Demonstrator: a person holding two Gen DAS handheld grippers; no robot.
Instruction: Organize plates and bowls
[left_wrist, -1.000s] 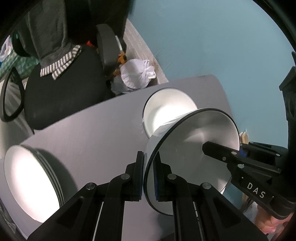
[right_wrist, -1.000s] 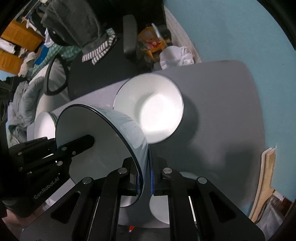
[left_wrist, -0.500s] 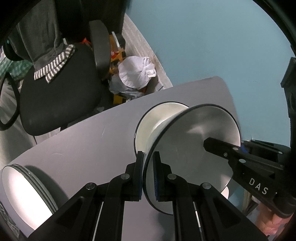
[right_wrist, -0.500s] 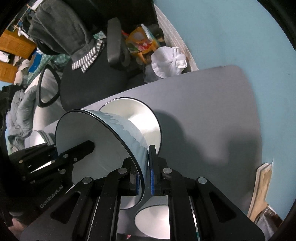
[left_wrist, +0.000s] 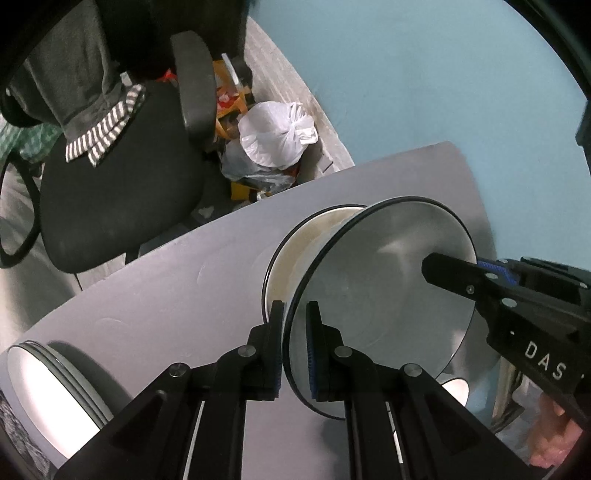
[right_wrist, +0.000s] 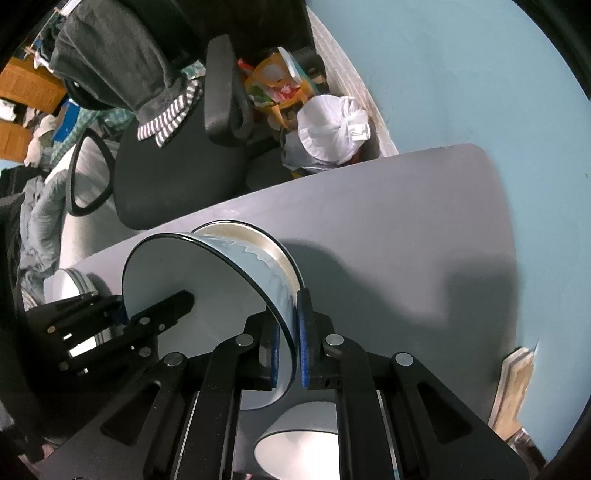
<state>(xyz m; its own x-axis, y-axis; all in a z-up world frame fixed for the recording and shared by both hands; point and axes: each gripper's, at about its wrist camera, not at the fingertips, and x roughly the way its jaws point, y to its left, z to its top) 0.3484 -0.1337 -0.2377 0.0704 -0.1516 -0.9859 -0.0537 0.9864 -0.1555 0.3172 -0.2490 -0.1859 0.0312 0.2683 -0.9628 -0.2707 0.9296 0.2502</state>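
Both grippers hold one white bowl with a dark rim by opposite sides of its rim, tilted on edge above the grey table. My left gripper is shut on its near rim; my right gripper is shut on the other side of the same bowl. Right behind it a second white bowl stands on the table, and the held bowl overlaps its mouth. A stack of white plates lies at the table's left end.
Another white bowl sits under my right gripper. A black office chair with clothes on it stands beyond the table. A white plastic bag lies on the floor by the blue wall.
Both grippers have carried the held bowl forward over the standing bowl, which now lies mostly hidden behind it. The plate stack has slid toward the left edge of view.
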